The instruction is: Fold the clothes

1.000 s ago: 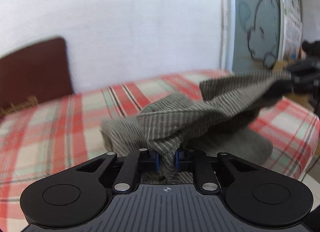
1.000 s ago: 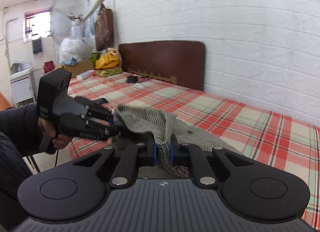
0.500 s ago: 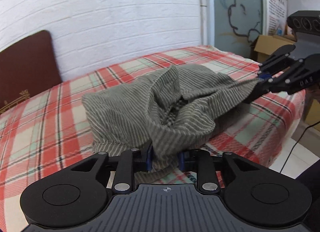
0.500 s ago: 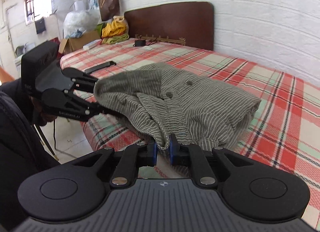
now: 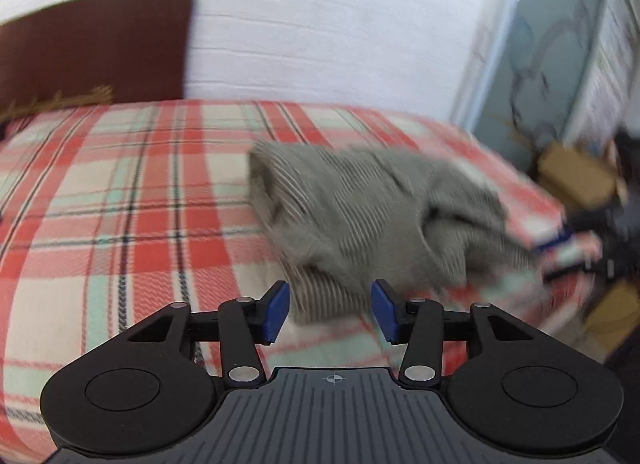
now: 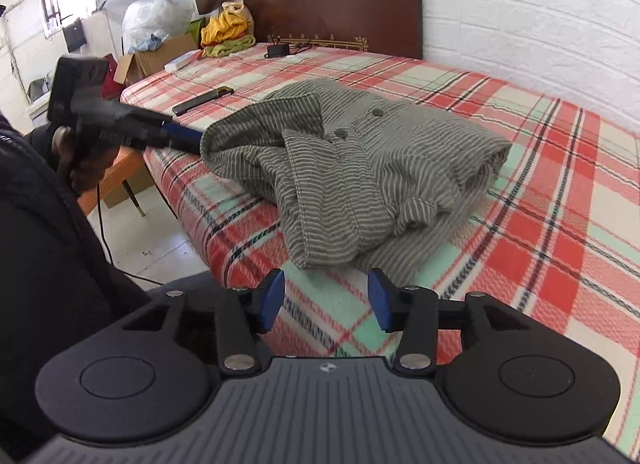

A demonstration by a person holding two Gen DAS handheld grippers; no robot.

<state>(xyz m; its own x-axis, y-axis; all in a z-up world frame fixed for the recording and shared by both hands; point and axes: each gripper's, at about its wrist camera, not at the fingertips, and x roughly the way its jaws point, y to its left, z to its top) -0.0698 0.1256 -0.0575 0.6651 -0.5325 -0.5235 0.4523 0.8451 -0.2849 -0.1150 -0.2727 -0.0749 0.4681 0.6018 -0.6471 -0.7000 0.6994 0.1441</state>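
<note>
A grey-green striped button-up garment [image 5: 372, 224] [image 6: 360, 168] lies in a loose folded heap on the plaid bed cover [image 5: 120, 204] [image 6: 540, 204], near the bed's front edge. My left gripper [image 5: 330, 304] is open, and the garment's near hem shows just beyond its blue pads. In the right wrist view the left gripper [image 6: 176, 134] reaches the garment's left edge. My right gripper [image 6: 326, 296] is open and holds nothing; the garment's lower corner lies just ahead of it. It appears blurred at the right of the left wrist view [image 5: 568, 240].
A brown headboard [image 6: 336, 12] stands against the white brick wall. A dark phone [image 6: 202, 101] and a charger [image 6: 276, 50] lie on the bed. Boxes, bags and yellow clothes [image 6: 228, 30] sit at the bed's head. A person's dark sleeve [image 6: 40, 224] fills the left. A cardboard box [image 5: 576, 176] stands beyond the bed's foot.
Both grippers have opened and let go of the garment, then drawn back slightly. The garment has dropped onto the bed in a heap.
</note>
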